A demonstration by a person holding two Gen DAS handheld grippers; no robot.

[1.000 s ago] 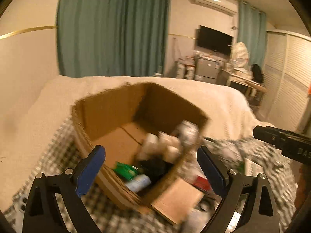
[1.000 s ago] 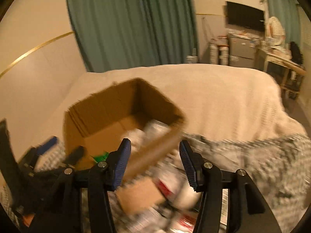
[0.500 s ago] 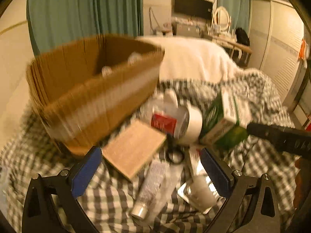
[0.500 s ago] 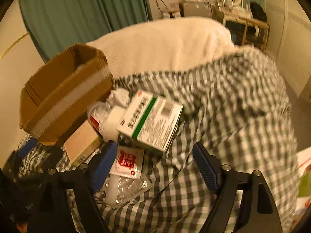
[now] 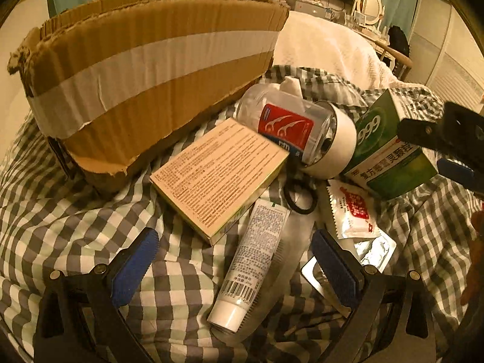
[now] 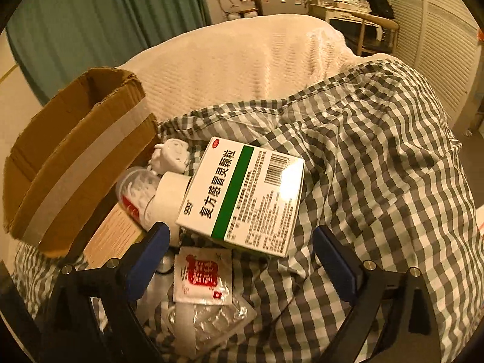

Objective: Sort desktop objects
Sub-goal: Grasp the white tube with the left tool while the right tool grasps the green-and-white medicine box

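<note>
A heap of small things lies on a checked cloth [image 6: 378, 181] beside a taped cardboard box [image 5: 145, 69]. My left gripper [image 5: 234, 251] hangs open over a white tube [image 5: 251, 269], just below a flat tan box [image 5: 220, 172]. A floss jar with a red label [image 5: 284, 124] and a white tape roll [image 5: 338, 145] lie behind them. My right gripper [image 6: 242, 243] has its jaws opening, with nothing pressed between the pads. It hovers over the near edge of a green-and-white medicine box [image 6: 245, 199] and a red-and-white sachet [image 6: 202, 275].
A foil blister pack [image 6: 211, 314] lies under the sachet, and a black ring handle [image 5: 299, 196] sits by the tube. A white figurine [image 6: 169, 157] rests against the cardboard box. A cream blanket [image 6: 257, 60] covers the bed behind; furniture and curtains stand far off.
Both grippers have dropped and tilted down from above the cardboard box to the heap on the checked cloth. The right jaws have spread much wider; the left jaws stayed wide.
</note>
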